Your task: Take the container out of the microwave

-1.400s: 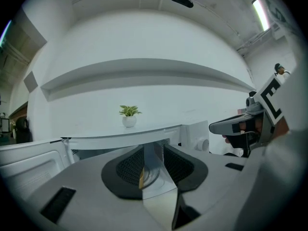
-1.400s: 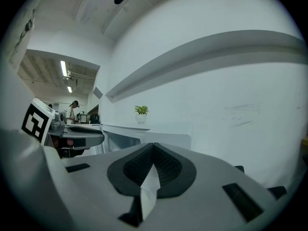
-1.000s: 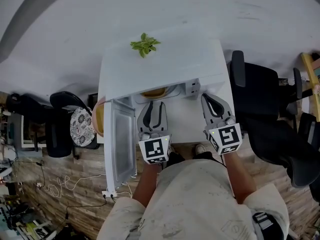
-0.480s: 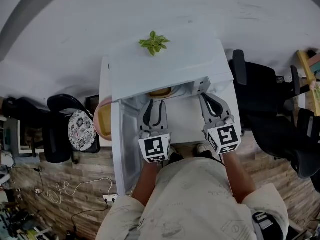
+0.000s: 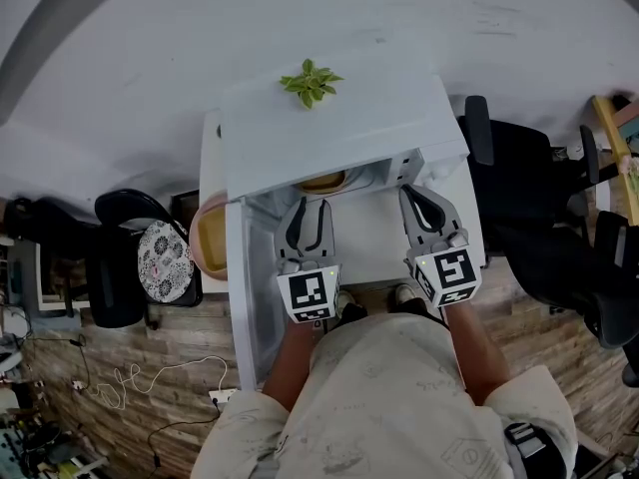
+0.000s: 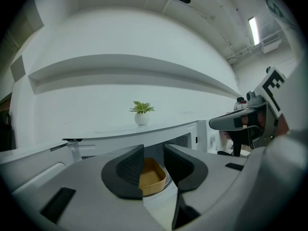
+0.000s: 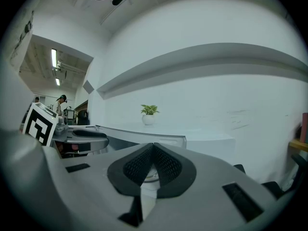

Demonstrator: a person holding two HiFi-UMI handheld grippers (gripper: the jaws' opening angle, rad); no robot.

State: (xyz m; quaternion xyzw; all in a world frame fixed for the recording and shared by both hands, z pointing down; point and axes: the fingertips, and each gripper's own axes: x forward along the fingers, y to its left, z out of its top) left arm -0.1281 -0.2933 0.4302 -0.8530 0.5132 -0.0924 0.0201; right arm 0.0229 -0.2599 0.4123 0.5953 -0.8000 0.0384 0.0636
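Inside the open white microwave [image 5: 329, 118] sits a shallow, round-cornered tan container [image 6: 153, 177], smooth-walled, contents not discernible. Left gripper [image 5: 306, 211] hovers before the cavity, jaws narrowly apart, gripping nothing. Right gripper [image 5: 423, 200]: ribbed black pads [image 7: 166, 170] pressed together, empty.

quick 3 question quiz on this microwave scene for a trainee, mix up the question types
1. True or false: the right gripper is shut, with nothing between its jaws.
2. What stands on top of the microwave? A) potted plant B) mug C) book
3. Fill in: the tan container lies ___ the microwave, in line with the left gripper, whose jaws are apart.

Key: 1 true; 2 A; 3 inside
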